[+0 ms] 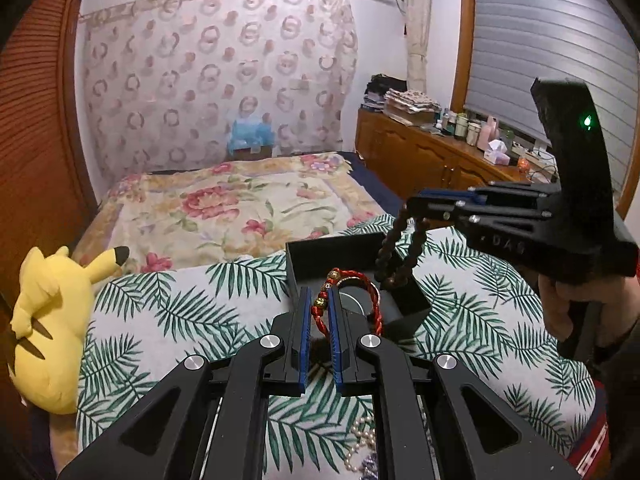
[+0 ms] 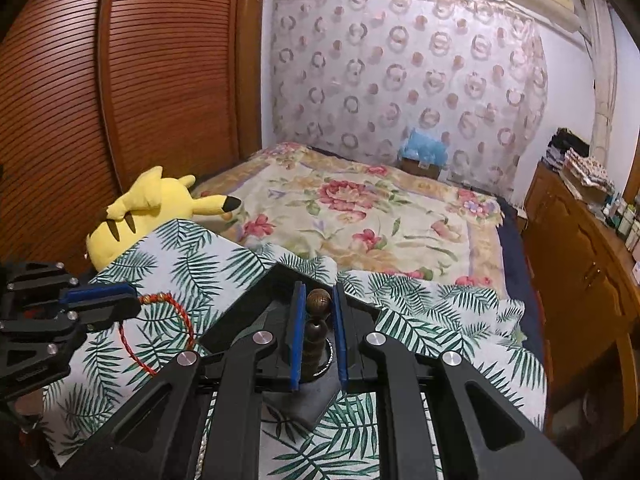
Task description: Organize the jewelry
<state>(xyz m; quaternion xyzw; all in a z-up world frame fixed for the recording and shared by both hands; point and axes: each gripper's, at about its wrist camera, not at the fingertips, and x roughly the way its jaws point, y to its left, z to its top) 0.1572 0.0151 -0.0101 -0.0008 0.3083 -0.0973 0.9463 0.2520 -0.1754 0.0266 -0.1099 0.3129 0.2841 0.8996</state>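
Black box [image 1: 320, 256] on palm-print bedcover [image 1: 168, 312]

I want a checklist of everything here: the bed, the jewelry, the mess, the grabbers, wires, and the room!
Surface: palm-leaf cloth over a bed.
Job's things: black box open; red cord bracelet; brown bead bracelet; pearls on the cloth.
Clutter: yellow plush.
Grippers: left gripper shut on red cord bracelet; right gripper shut on brown bead bracelet above the box.
Cables: nothing seen.
Surroundings: floral blanket, wooden cabinet, window blind.
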